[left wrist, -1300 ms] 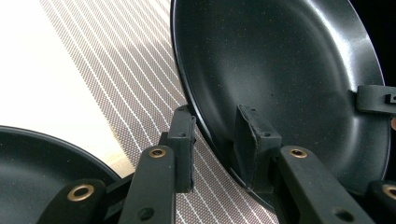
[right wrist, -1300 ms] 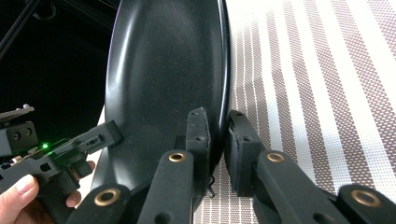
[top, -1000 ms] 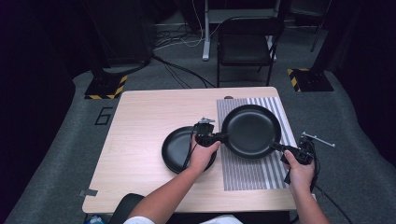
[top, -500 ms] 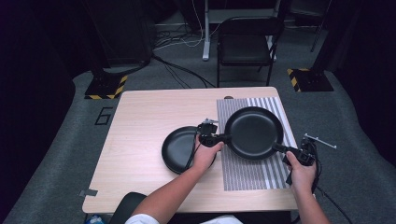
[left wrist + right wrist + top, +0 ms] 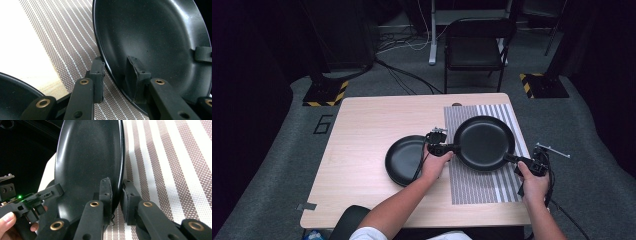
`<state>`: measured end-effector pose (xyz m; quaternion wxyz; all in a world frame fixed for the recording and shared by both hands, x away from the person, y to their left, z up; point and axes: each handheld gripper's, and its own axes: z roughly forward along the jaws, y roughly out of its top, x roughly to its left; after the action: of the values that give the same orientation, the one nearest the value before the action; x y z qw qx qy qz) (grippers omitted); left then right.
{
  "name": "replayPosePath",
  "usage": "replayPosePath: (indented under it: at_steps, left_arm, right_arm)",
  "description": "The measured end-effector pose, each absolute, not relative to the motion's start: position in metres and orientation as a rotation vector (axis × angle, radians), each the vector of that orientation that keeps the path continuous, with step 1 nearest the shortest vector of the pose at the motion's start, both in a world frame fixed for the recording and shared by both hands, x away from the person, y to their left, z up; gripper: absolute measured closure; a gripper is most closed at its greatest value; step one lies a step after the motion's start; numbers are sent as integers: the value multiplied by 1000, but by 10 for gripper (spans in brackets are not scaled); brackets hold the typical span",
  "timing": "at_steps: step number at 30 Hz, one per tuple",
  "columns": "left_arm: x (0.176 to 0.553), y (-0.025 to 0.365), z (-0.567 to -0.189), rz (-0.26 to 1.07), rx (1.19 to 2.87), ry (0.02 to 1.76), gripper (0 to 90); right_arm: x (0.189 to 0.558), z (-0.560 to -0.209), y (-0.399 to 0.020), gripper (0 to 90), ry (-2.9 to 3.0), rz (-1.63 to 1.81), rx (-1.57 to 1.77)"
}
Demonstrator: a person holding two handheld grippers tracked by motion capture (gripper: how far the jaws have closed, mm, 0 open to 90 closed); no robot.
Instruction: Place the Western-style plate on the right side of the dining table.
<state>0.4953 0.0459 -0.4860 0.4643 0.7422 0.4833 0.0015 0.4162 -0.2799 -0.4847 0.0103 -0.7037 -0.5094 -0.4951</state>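
I see the big pan (image 5: pixel 484 142) over the striped mat (image 5: pixel 477 182), with my left gripper (image 5: pixel 443 148) pinching its rim at nine o'clock and my right gripper (image 5: pixel 526 163) clamped on the rim at four o'clock (one pad inside, one outside). The smaller pan (image 5: pixel 404 161) sits on the table (image 5: pixel 362 135) at eight o'clock.

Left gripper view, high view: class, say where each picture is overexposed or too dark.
Left gripper view: the bare table beside the striped mat is blown out white. High view: the room around the table sinks into darkness, while the black pan shows little surface detail.
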Motion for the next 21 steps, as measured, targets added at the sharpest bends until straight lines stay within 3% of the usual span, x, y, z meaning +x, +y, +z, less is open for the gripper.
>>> replayPosePath:
  at_steps: [21]
  left_arm:
    - [510, 39, -495, -6, 1839, 1246, 682]
  right_arm:
    - [435, -501, -283, 792, -1584, -1499, -2200]
